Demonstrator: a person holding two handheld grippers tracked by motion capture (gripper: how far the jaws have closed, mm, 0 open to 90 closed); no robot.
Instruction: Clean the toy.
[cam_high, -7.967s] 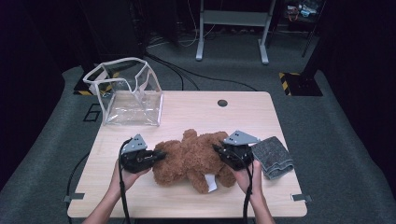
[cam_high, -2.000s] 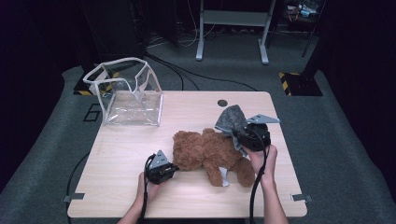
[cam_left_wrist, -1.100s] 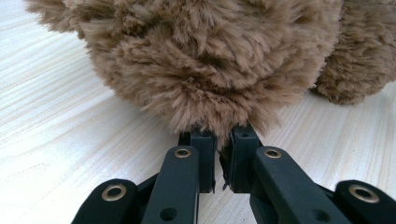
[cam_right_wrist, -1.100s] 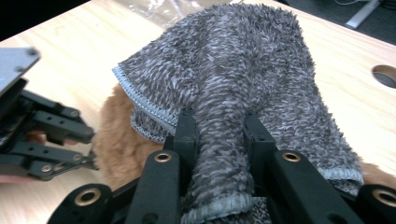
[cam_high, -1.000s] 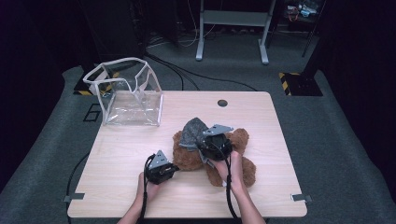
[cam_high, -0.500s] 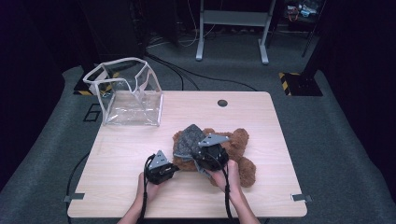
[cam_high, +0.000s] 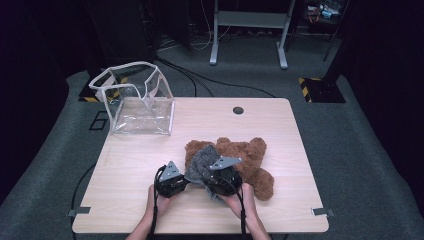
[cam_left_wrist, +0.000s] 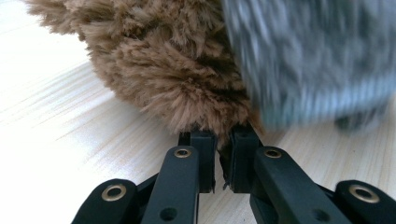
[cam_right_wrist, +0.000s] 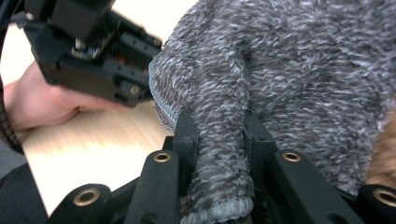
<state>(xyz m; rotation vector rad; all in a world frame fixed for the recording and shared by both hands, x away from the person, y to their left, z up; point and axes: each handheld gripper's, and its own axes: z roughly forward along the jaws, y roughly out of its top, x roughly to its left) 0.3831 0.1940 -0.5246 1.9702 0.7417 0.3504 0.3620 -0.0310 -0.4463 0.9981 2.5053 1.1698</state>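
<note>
A brown teddy bear (cam_high: 250, 157) lies on the wooden table (cam_high: 210, 125), right of centre. A grey knitted garment (cam_high: 201, 162) is draped over the bear's left end. My right gripper (cam_high: 216, 184) is shut on a fold of this grey knit (cam_right_wrist: 224, 154), which runs between its jaws. My left gripper (cam_high: 181, 181) sits just left of the bear, its jaws pinched on a tuft of brown fur (cam_left_wrist: 187, 88) at the bear's edge. In the left gripper view the grey garment (cam_left_wrist: 313, 60) shows blurred at upper right. The left gripper (cam_right_wrist: 93, 51) and its hand show in the right gripper view.
A clear plastic bag (cam_high: 137, 102) with white trim stands open at the table's back left. A round cable hole (cam_high: 238, 110) sits near the far edge. Beyond the table are grey carpet, cables and a metal stand (cam_high: 247, 35).
My right gripper carried the grey garment from the bear's right side leftward and down over the bear, ending close to my left gripper. The left gripper has stayed put on the bear.
</note>
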